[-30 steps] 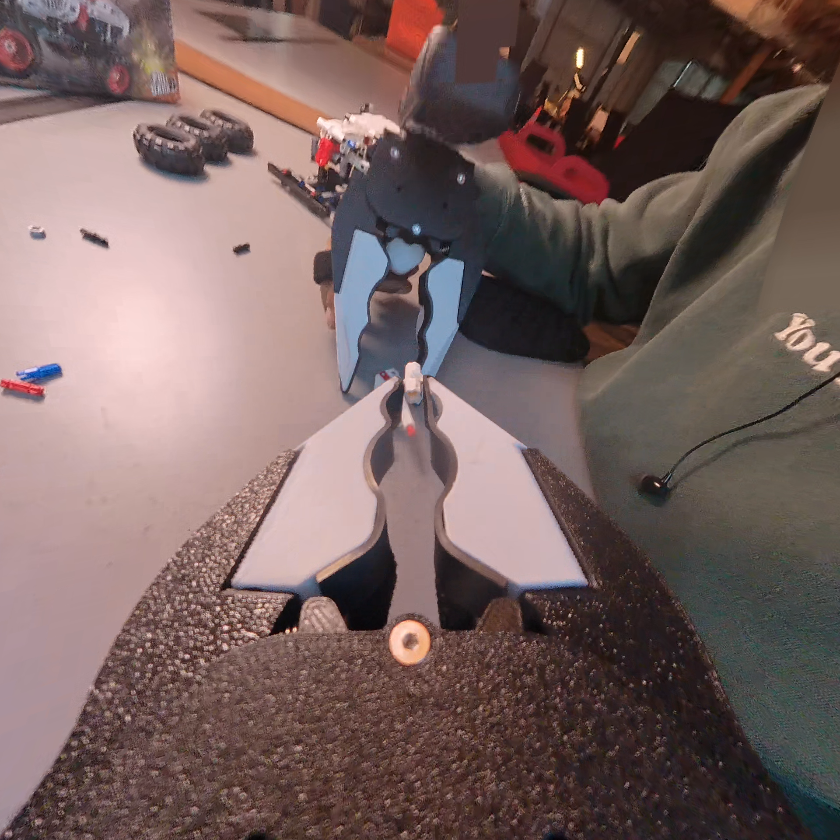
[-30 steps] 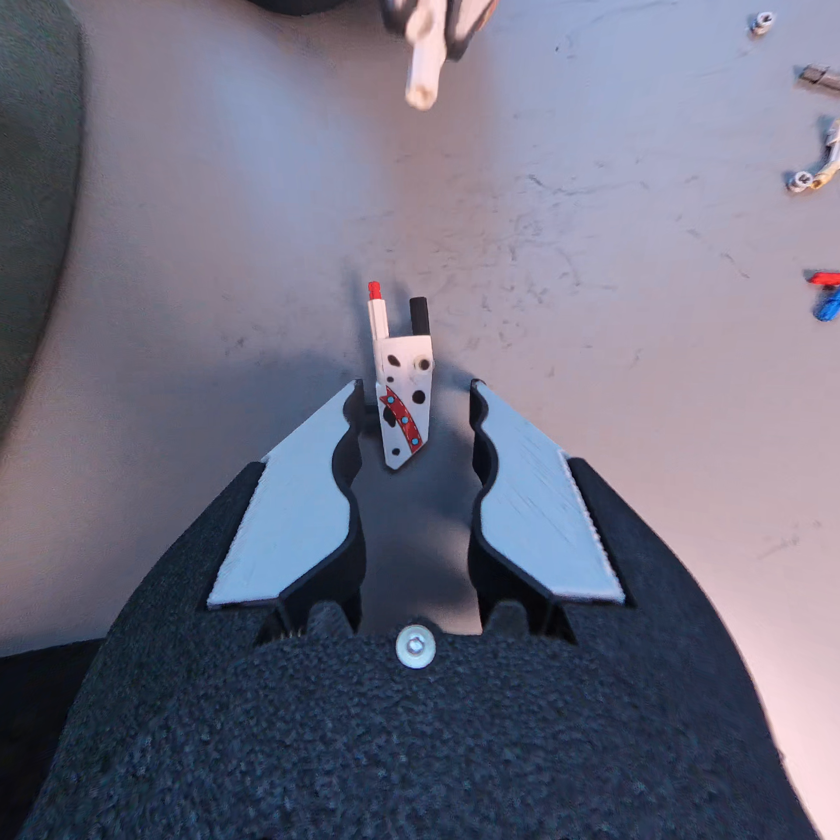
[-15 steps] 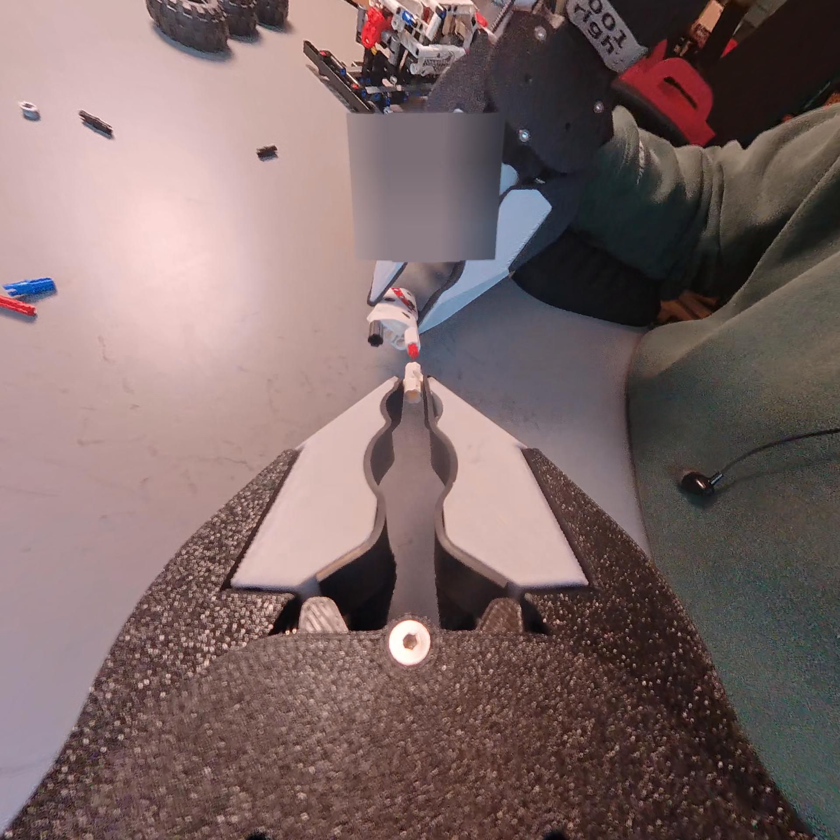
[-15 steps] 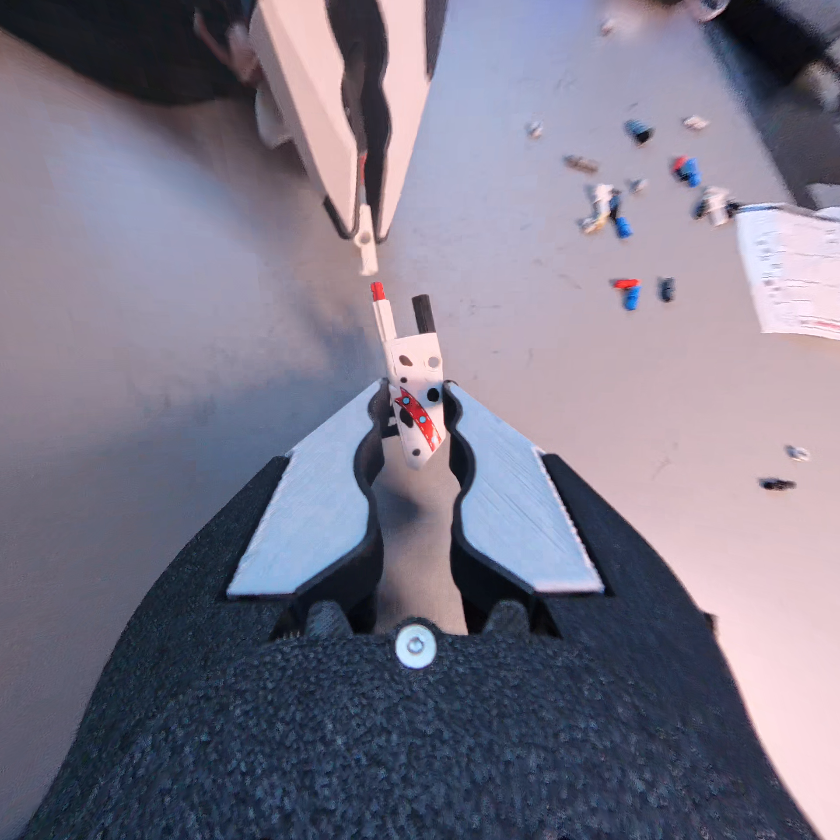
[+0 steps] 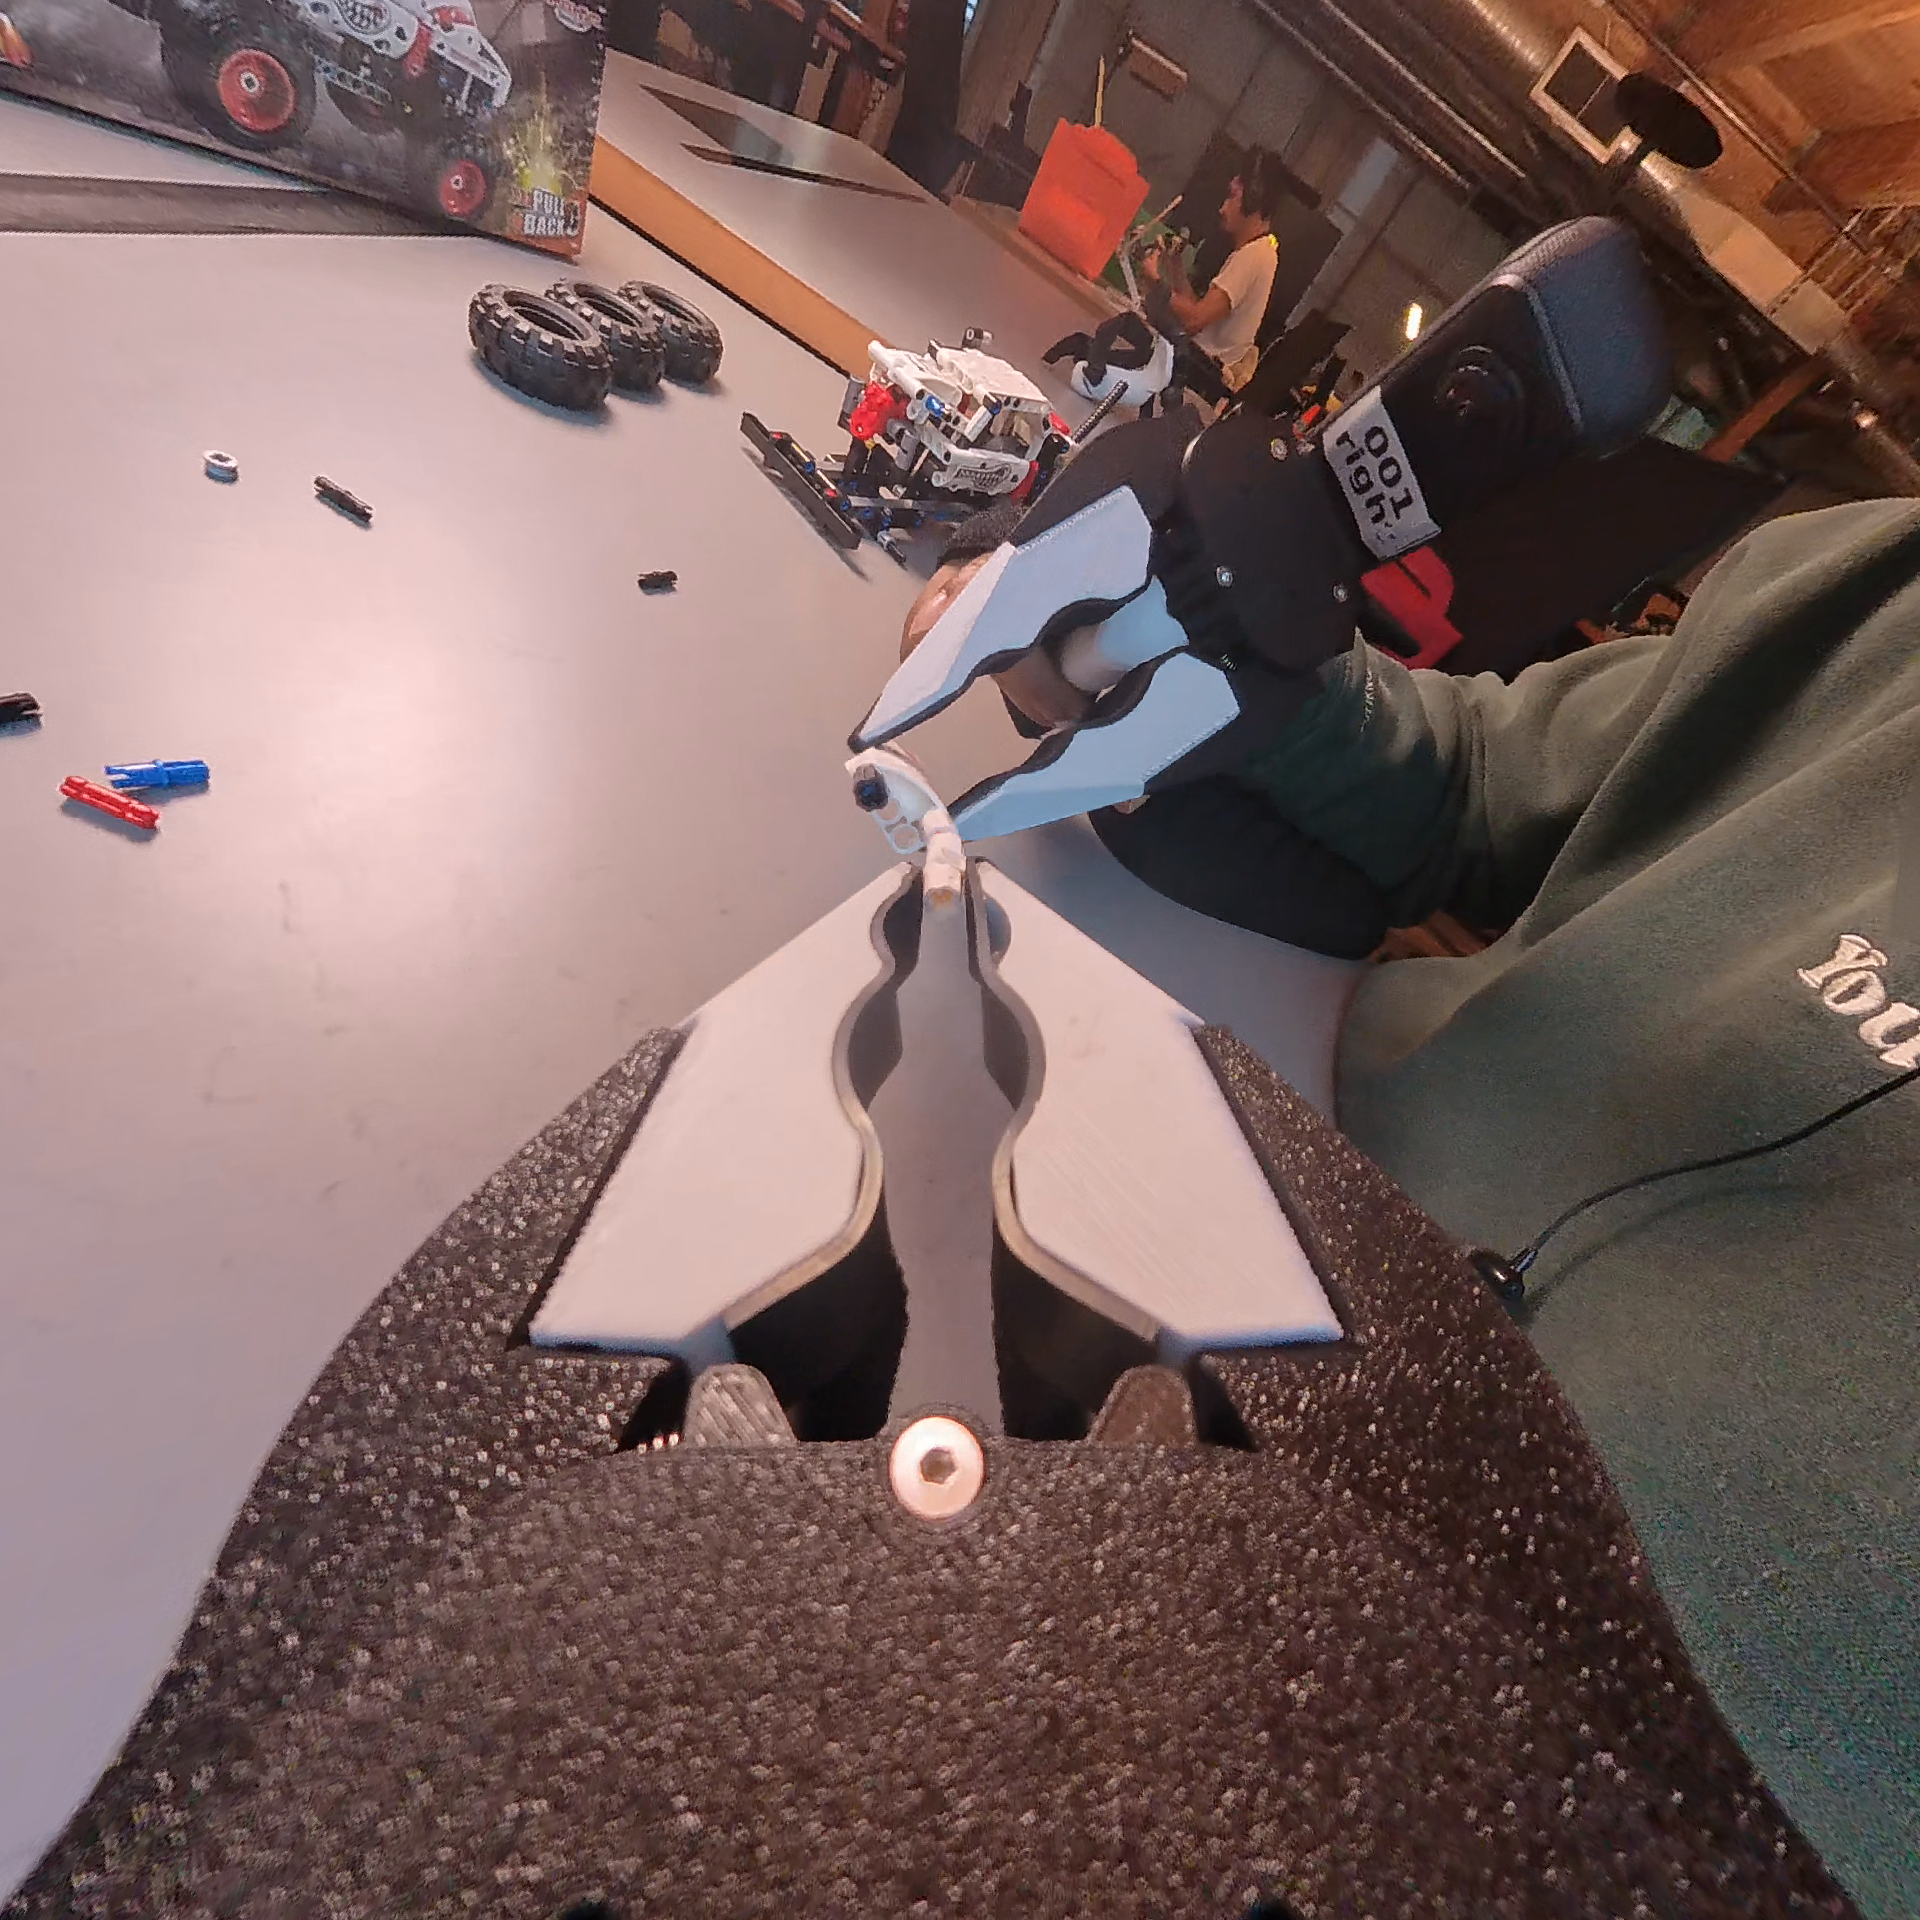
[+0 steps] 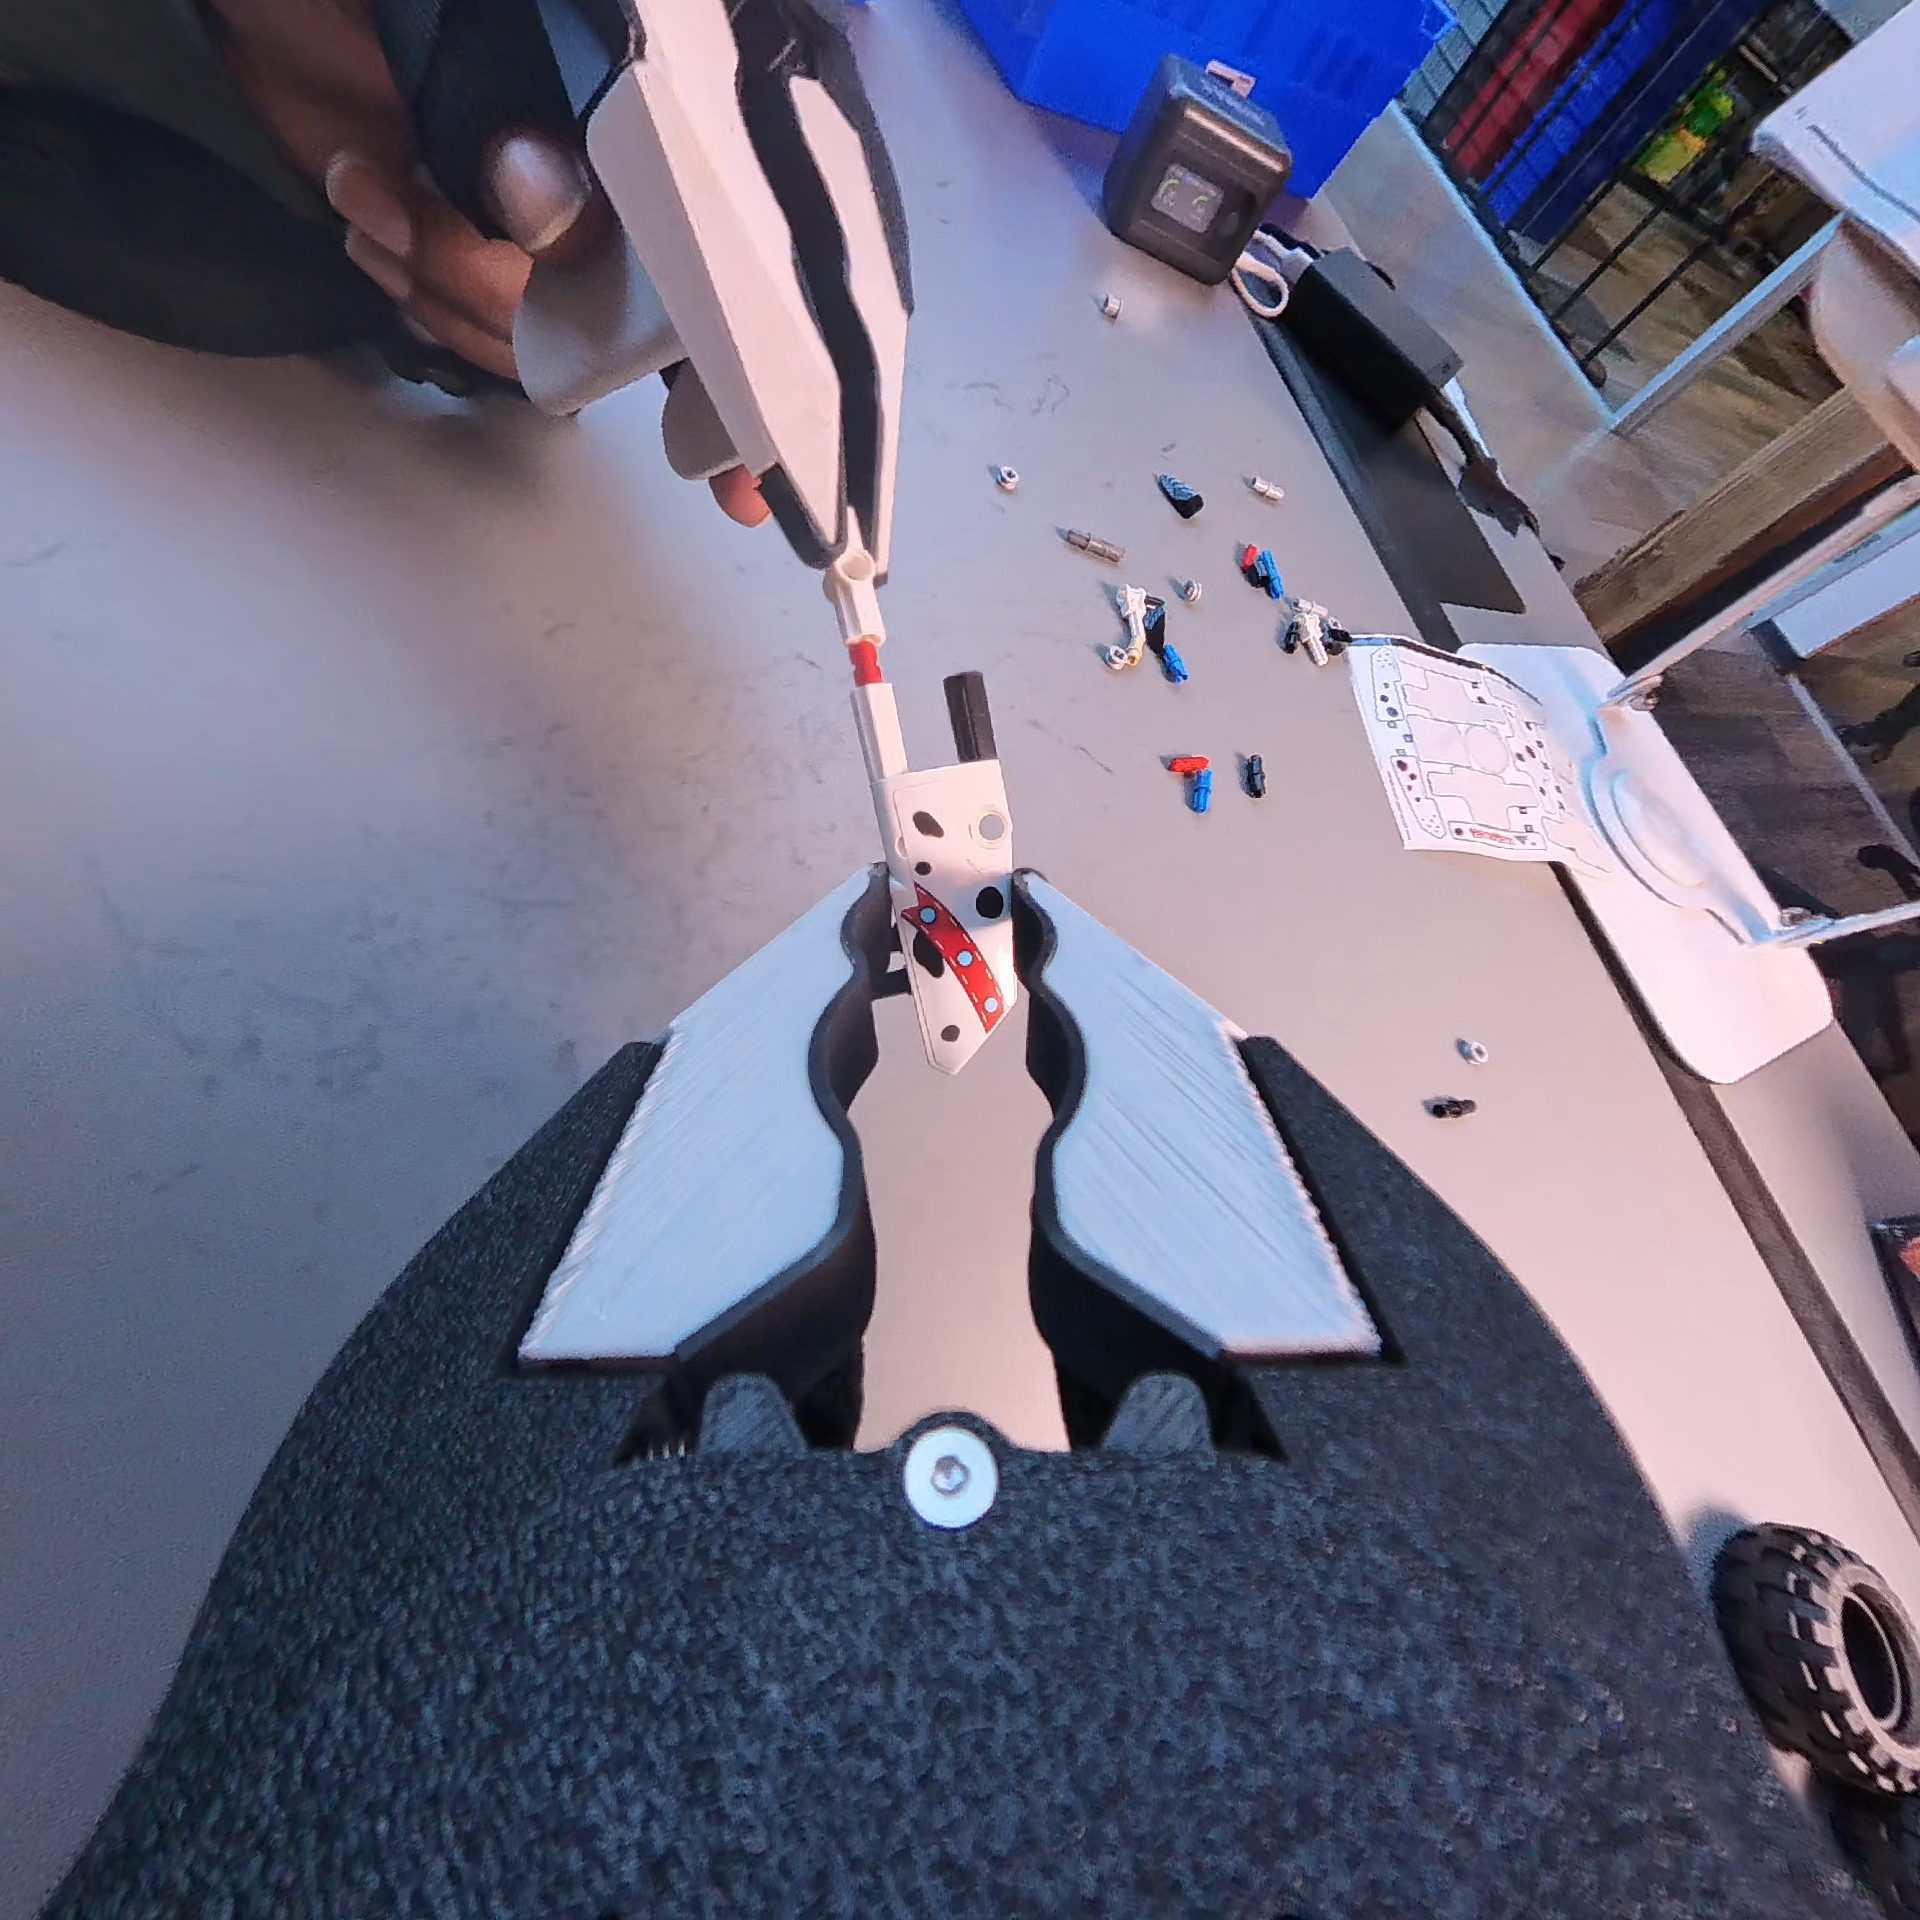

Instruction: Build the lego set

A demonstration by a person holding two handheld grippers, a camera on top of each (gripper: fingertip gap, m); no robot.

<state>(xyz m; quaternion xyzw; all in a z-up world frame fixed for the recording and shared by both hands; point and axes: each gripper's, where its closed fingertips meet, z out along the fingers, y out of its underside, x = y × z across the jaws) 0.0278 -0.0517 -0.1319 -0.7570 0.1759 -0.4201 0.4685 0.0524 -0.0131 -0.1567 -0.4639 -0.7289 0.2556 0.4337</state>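
My right gripper [image 6: 951, 896] is shut on a white spotted lego panel [image 6: 951, 914] with a red stripe, held above the table. A white-and-red axle [image 6: 871, 696] and a black pin [image 6: 968, 715] stick out of its far end. My left gripper [image 5: 943, 883] is shut on a small white connector [image 5: 943, 871], which meets the tip of that axle. In the right wrist view the left gripper [image 6: 857, 556] comes in from the top with the connector [image 6: 852, 592]. In the left wrist view the right gripper [image 5: 914, 774] holds the panel [image 5: 896, 802] just beyond my fingertips.
The half-built truck [image 5: 951, 431], three black tyres [image 5: 592, 332] and the set's box [image 5: 312, 104] lie at the far left of the table [image 5: 364, 935]. Loose pins [image 6: 1195, 774] and a sticker sheet [image 6: 1465, 764] lie to the right. A tyre [image 6: 1839, 1652] sits near the front edge.
My right gripper closed on the spotted panel and lifted it off the table. Both grippers came together, and the connector now meets the panel's red-tipped axle.
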